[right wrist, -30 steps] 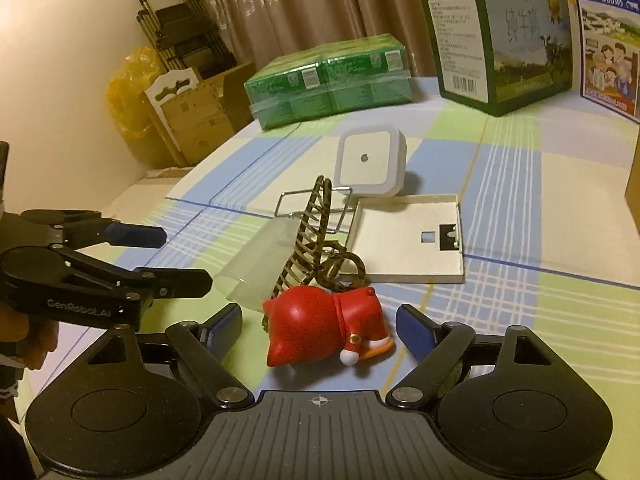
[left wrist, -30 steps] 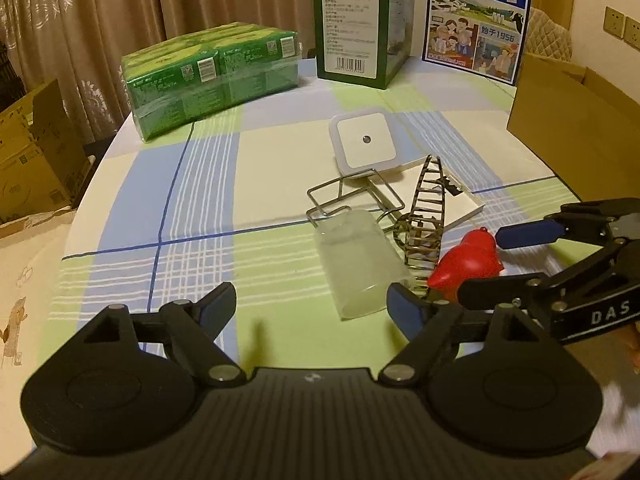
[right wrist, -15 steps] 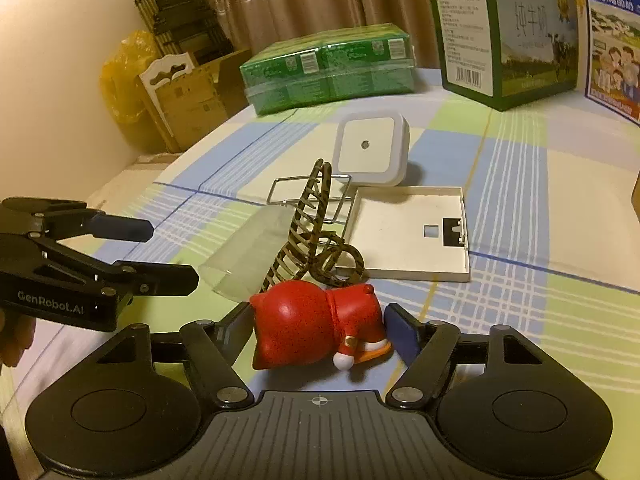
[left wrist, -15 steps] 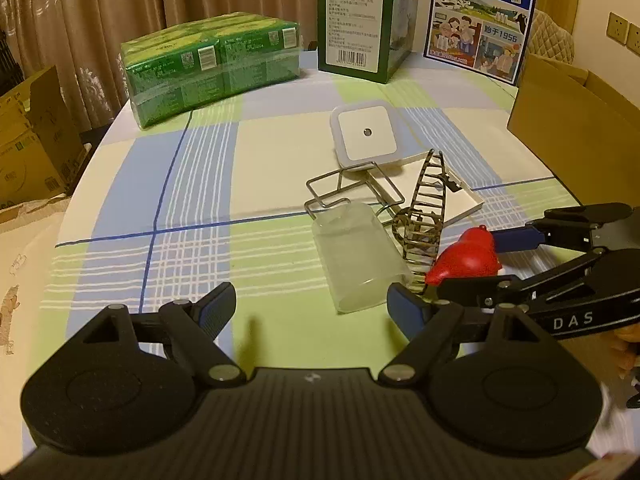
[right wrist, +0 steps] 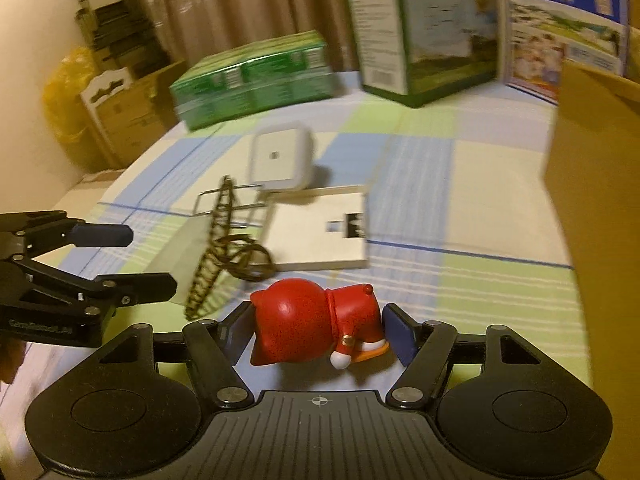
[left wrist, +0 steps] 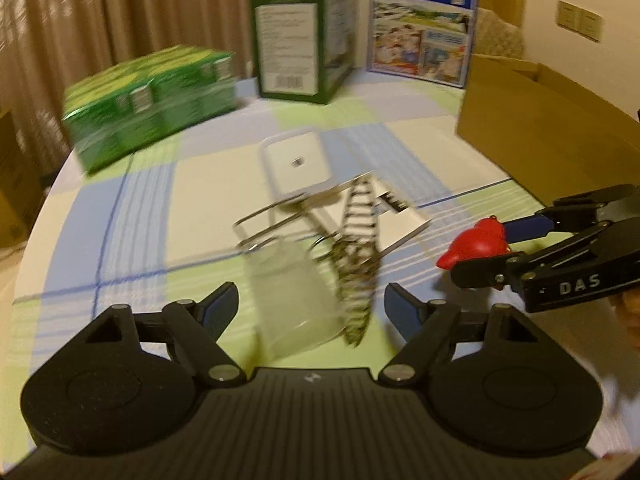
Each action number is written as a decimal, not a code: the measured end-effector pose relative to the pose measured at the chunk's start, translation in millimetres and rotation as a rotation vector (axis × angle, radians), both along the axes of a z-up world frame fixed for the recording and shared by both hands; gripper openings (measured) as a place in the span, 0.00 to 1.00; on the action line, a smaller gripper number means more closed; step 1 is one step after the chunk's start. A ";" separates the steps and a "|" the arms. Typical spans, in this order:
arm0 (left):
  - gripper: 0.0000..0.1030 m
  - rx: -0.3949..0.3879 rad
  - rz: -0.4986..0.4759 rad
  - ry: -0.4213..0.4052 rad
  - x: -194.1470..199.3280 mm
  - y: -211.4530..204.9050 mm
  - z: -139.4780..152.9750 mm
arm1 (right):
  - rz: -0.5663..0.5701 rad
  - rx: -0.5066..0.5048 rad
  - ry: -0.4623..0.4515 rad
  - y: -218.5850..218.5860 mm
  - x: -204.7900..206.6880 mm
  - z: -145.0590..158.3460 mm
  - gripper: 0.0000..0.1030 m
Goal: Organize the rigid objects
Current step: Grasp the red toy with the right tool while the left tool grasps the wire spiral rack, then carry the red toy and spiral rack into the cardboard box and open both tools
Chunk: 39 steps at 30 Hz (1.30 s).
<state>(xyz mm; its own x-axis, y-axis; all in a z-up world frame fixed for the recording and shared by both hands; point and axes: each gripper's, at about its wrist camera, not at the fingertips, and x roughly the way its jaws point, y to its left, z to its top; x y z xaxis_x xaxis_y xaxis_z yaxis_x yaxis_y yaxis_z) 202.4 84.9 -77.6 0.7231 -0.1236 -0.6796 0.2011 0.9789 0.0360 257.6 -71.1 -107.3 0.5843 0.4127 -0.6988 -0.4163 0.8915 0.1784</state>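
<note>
A: Broadly, checked tablecloth underneath everything; brown cardboard box at the far right edge, green shrink-wrapped pack at the far left, dark green carton and blue-and-white milk carton upright along the back.

B: Middle of the cloth?

A: Flat white tray, white square device just behind it, wire rack, clear plastic container lying on its side, small brown ladder-shaped piece tilted against the clutter.

B: Red figurine?

A: Red figurine on its side, clamped between both pads of the right gripper; seems raised a little off the cloth, though blurred.

B: Left gripper?

A: Left gripper unclenched, jaws just narrowed a little; clear container between the fingers, pads apart from it. Nothing held.
</note>
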 end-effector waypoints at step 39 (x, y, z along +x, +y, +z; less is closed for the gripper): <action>0.22 -0.001 -0.037 0.079 28.0 -42.0 -11.0 | -0.097 0.060 -0.022 -35.8 -5.1 24.8 0.64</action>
